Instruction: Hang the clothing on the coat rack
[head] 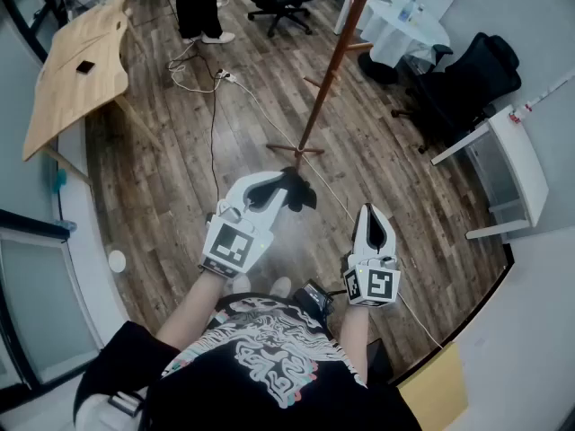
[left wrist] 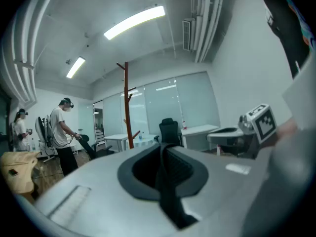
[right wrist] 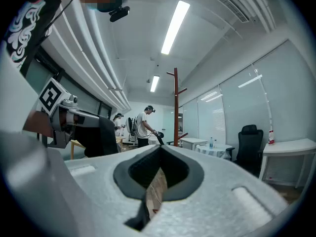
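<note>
Head view: your left claw (head: 272, 187) clamps the clothing (head: 301, 194), ready for the coat rack (head: 337, 61) ahead; your right claw (head: 373, 214) is closed and empty.

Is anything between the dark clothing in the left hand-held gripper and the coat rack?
Nothing visible: only bare floor, crossed by a thin flat cable, separates the dark clothing from the coat rack.

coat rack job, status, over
Left gripper shut on dark garment. Right gripper shut, empty. Garment not yet on coat rack. Cables on floor by its base.
</note>
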`<state>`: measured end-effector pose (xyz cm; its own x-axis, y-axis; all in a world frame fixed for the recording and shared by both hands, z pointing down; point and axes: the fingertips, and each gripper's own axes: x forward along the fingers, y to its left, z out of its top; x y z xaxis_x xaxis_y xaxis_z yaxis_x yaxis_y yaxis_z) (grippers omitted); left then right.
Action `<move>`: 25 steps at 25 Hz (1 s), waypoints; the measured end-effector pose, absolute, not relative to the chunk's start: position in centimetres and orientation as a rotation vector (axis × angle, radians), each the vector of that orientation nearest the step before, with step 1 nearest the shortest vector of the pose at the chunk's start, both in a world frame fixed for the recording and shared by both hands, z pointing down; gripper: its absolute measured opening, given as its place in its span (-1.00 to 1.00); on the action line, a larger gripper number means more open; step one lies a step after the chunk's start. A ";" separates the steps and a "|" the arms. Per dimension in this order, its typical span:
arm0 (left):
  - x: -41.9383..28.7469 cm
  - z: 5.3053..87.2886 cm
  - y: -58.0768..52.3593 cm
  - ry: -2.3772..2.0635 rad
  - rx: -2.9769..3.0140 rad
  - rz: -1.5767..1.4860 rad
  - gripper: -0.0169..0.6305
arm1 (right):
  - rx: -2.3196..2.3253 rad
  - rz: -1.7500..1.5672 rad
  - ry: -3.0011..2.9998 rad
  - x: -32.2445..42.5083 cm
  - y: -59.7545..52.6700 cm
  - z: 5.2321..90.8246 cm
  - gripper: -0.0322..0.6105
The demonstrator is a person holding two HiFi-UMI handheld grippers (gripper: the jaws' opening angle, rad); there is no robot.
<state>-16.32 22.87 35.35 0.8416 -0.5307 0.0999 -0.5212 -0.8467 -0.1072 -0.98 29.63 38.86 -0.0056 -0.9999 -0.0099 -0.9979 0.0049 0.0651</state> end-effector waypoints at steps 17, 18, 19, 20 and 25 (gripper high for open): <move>-16.6 35.2 25.2 0.828 -2.864 -0.215 -0.96 | 2.085 -0.116 -2.233 -1.4 32.0 39.7 -0.90; -16.6 35.1 25.5 0.827 -2.858 -0.216 -0.96 | 2.083 -0.114 -2.235 -1.5 32.2 39.8 -0.90; -16.7 35.0 25.8 0.826 -2.849 -0.221 -0.96 | 2.080 -0.111 -2.241 -1.5 32.4 39.8 -0.90; -16.7 34.8 26.1 0.825 -2.844 -0.223 -0.96 | 2.075 -0.106 -2.248 -1.6 32.6 39.9 -0.90; -15.4 34.1 27.6 0.862 -2.889 -0.178 -0.96 | 2.039 -0.094 -2.262 -0.9 33.5 40.4 -0.90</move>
